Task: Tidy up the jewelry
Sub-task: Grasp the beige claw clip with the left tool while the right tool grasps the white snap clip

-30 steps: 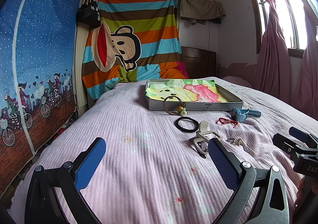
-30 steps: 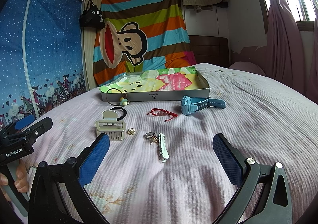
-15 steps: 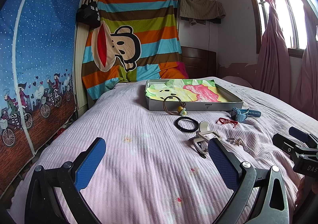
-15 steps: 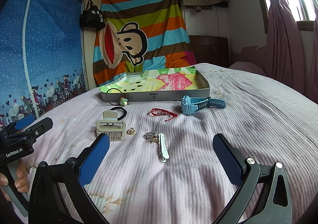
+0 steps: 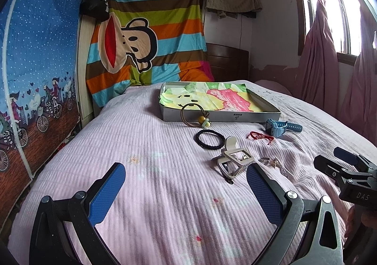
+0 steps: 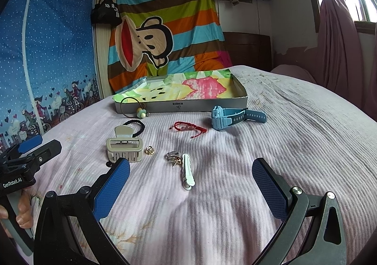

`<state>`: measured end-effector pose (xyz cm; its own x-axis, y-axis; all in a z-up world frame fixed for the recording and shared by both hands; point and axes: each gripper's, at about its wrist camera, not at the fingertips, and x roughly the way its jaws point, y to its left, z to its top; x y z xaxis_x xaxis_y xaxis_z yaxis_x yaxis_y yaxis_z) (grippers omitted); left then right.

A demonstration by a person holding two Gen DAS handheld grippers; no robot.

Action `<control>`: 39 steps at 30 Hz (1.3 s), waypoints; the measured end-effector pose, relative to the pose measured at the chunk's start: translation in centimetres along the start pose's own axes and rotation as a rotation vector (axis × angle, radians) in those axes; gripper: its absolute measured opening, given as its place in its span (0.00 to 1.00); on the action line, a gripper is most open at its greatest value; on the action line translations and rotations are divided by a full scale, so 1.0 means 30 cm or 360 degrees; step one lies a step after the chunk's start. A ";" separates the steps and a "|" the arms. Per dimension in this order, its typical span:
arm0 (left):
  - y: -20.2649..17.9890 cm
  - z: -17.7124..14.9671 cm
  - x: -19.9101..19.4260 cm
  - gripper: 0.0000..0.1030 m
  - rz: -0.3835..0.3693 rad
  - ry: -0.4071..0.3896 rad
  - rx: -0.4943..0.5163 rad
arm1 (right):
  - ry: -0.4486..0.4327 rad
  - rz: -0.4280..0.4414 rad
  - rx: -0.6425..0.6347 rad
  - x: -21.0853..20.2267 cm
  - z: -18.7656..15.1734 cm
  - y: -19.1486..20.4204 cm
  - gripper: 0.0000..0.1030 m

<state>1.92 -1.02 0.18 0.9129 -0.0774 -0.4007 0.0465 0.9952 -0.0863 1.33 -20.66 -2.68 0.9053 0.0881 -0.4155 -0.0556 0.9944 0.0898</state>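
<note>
On the pink bedspread lie a blue watch (image 6: 232,118), a red cord bracelet (image 6: 188,127), a beige claw clip (image 6: 124,147), a white hair clip (image 6: 187,170), a ring with small earrings (image 6: 173,156), a gold stud (image 6: 149,150), a black hair tie (image 5: 210,139) and a brown hair tie with beads (image 5: 193,118). Behind them sits a grey tray (image 6: 212,102) lined with colourful paper. My right gripper (image 6: 190,186) is open, low over the white hair clip. My left gripper (image 5: 186,190) is open over bare bedspread, left of the claw clip (image 5: 233,159).
A striped cartoon cloth (image 5: 146,39) hangs behind the bed, and a blue printed wardrobe (image 5: 35,53) stands along the left. Pink curtains (image 5: 329,65) cover the window on the right. A hand (image 6: 22,210) holds the left gripper's handle.
</note>
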 end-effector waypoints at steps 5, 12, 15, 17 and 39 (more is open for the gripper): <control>-0.004 0.037 0.058 1.00 -0.0101 0.0091 -0.0040 | 0.0045 0.0026 0.0031 0.038 0.021 -0.038 0.97; -0.040 0.069 0.166 0.89 -0.0257 0.0266 -0.0086 | 0.0166 0.0102 0.0022 0.124 0.015 -0.036 0.65; -0.048 0.066 0.209 0.80 -0.0318 0.0342 -0.0110 | 0.0245 0.0134 -0.0004 0.170 0.005 -0.020 0.54; -0.053 0.062 0.237 0.73 -0.0356 0.0390 -0.0113 | 0.0304 0.0148 -0.0015 0.199 -0.001 -0.011 0.48; -0.075 0.038 0.371 0.38 -0.0549 0.0691 -0.0233 | 0.0562 0.0193 0.0024 0.325 -0.052 0.018 0.33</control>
<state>12.45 -4.05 -3.05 0.6030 -0.4446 -0.6623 0.2274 0.8916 -0.3915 9.46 -19.17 -8.08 0.6914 0.2225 -0.6873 -0.1452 0.9748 0.1696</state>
